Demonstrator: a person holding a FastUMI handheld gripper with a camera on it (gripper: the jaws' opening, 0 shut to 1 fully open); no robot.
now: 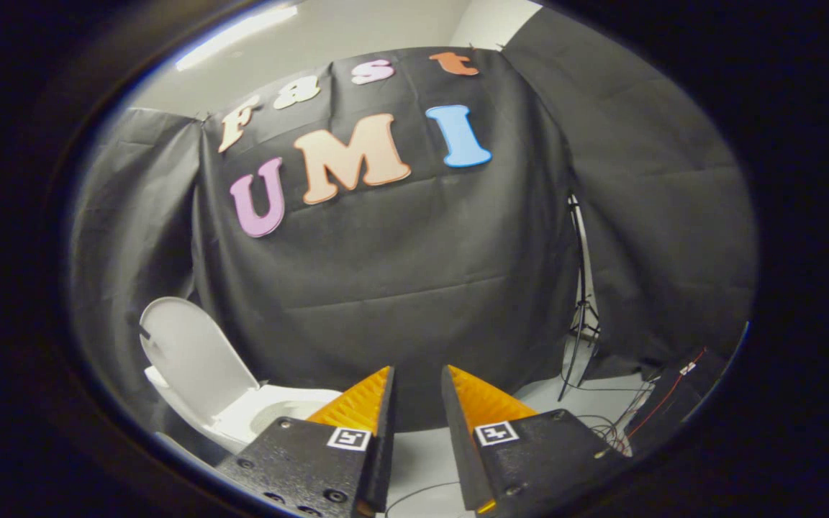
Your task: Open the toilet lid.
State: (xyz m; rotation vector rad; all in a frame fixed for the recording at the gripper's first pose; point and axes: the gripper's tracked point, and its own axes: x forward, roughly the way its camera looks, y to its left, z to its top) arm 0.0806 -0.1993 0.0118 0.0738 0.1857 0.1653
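Two fingers of my claw (418,381) stand a narrow gap apart with nothing between them, tips pointing at the black cloth wall (400,288). Off to their left and lower, the white oval plastic toilet lid (191,356) stands raised, leaning back against the cloth, with the white toilet bowl (270,414) open just beside my left finger. Right of the fingers, a black stand (581,302) rises from the pale floor (422,453), thin cables trailing near it.

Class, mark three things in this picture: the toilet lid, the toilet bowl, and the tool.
toilet lid (191,352): gripper view, on the raised lid's flat inner face.
toilet bowl (278,410): gripper view, on the rim by the opening.
tool (418,374): gripper view, midway between its parted fingertips, gripping nothing.
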